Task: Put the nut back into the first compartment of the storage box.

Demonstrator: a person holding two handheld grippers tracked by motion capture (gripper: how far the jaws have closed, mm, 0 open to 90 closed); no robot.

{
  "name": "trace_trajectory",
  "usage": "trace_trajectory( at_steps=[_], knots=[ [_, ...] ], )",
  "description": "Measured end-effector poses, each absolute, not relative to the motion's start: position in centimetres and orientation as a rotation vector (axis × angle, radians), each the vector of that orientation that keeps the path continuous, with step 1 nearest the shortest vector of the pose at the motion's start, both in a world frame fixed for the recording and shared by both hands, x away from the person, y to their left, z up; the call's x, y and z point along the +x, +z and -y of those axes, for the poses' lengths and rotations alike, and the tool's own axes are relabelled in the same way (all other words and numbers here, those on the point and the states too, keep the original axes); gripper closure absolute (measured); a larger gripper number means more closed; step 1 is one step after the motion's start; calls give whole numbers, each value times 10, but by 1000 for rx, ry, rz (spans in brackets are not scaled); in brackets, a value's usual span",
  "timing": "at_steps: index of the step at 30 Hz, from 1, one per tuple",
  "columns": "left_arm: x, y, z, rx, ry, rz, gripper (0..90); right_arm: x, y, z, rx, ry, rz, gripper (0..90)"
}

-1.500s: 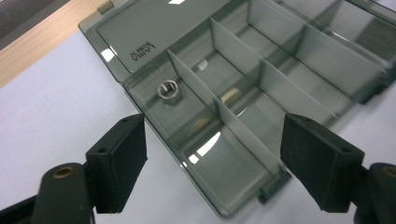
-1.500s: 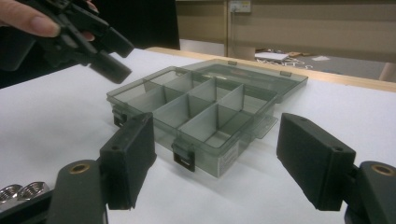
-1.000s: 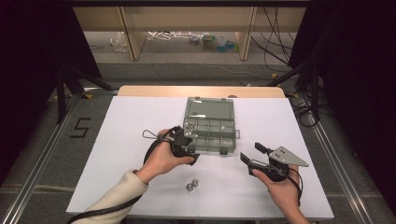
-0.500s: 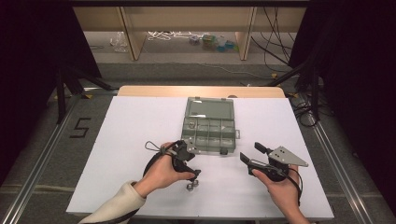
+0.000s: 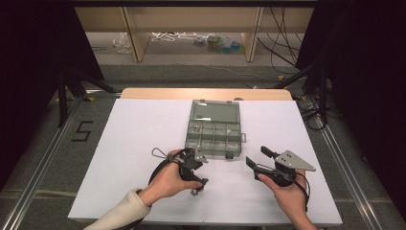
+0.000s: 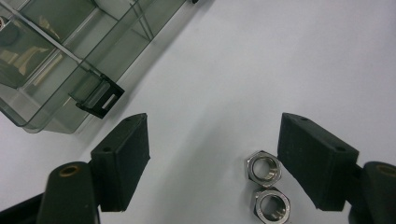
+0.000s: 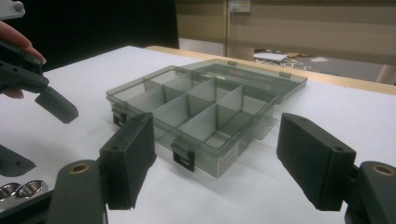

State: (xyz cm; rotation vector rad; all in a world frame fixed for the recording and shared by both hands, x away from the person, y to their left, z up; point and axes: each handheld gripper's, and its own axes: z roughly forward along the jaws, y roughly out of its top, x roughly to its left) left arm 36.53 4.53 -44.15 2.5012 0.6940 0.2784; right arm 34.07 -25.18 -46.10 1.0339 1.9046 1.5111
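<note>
I hold the left gripper (image 6: 212, 156) wide open over two steel hex nuts (image 6: 267, 185) lying on the white table (image 5: 134, 134), nothing gripped. Right gripper (image 7: 217, 163) is open and empty, near the clear grey compartment box (image 7: 205, 105).

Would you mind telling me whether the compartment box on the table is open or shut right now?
Open. The compartment box has its lid folded flat back on the table, and its dividers stand uncovered in the right gripper view.
</note>
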Motion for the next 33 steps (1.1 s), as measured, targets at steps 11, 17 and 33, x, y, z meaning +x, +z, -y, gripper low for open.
trace_trajectory(
  at_steps=[11, 17, 33],
  knots=[
    [363, -443, -44, 2503, 257, -723, 251, 340, -461, 252, 1037, 1490, -1913, 285],
    [364, -444, -41, 2551, 250, -660, 256, 340, -461, 253, 1045, 1482, -1926, 285],
    [355, -461, -34, 2642, 155, -611, 364, 341, -461, 253, 1037, 1479, -1916, 284]
  ],
)
